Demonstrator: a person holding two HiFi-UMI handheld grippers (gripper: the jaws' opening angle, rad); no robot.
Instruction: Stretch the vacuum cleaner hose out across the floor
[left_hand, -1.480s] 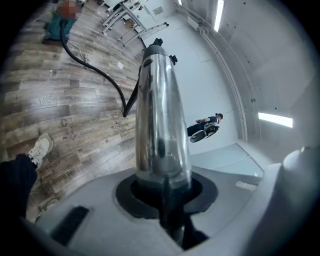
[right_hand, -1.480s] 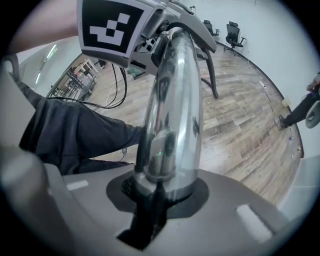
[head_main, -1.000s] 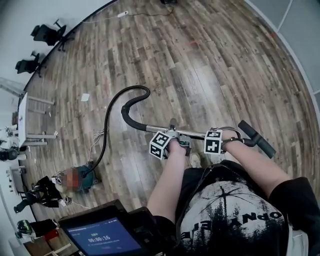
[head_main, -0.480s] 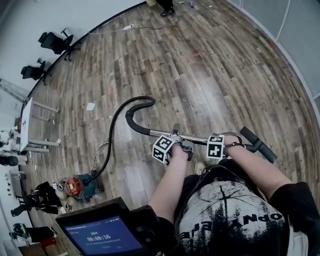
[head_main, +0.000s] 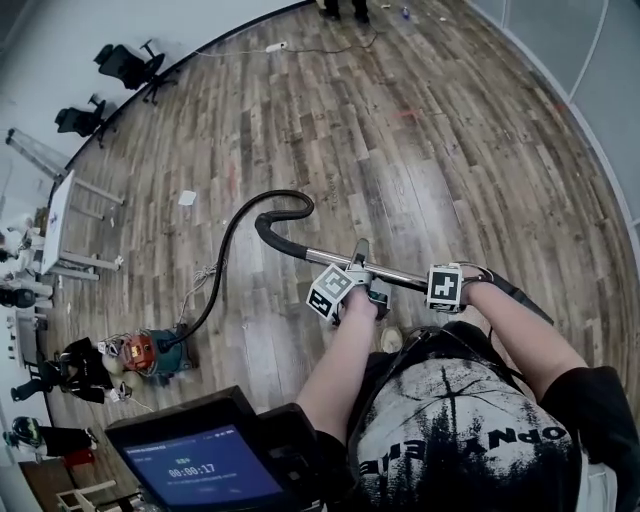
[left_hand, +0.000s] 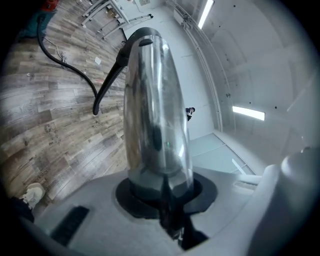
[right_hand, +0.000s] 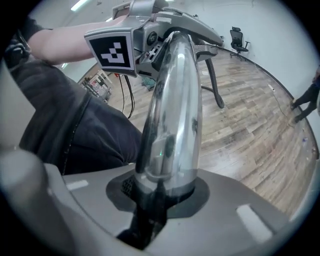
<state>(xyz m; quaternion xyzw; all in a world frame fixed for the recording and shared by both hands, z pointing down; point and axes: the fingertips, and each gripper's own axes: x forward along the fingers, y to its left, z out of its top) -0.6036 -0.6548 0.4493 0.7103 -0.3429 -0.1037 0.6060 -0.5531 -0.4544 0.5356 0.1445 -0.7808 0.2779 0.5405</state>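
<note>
A black vacuum hose (head_main: 225, 250) runs from the teal and orange vacuum cleaner (head_main: 148, 352) on the wooden floor, loops at its far end and joins a chrome wand (head_main: 330, 260). I hold the wand level in front of my body. My left gripper (head_main: 360, 275) is shut on the wand's middle, and the tube (left_hand: 155, 110) fills its jaws with the hose (left_hand: 65, 65) trailing beyond. My right gripper (head_main: 455, 283) is shut on the same wand (right_hand: 172, 110) nearer its black end (head_main: 525, 300), and it sees the left gripper's marker cube (right_hand: 112, 50).
Two office chairs (head_main: 125, 65) stand by the far left wall, with a white stand (head_main: 60, 230) below them. A scrap of paper (head_main: 187, 198) lies on the floor. Black gear (head_main: 70, 365) sits next to the vacuum. A tablet screen (head_main: 195, 470) hangs at my chest. Someone's feet (head_main: 340, 8) show at the top.
Both grippers, still shut on the wand, have lifted it a little and carried it slightly right. The hose's loop has followed. The head view has tilted up.
</note>
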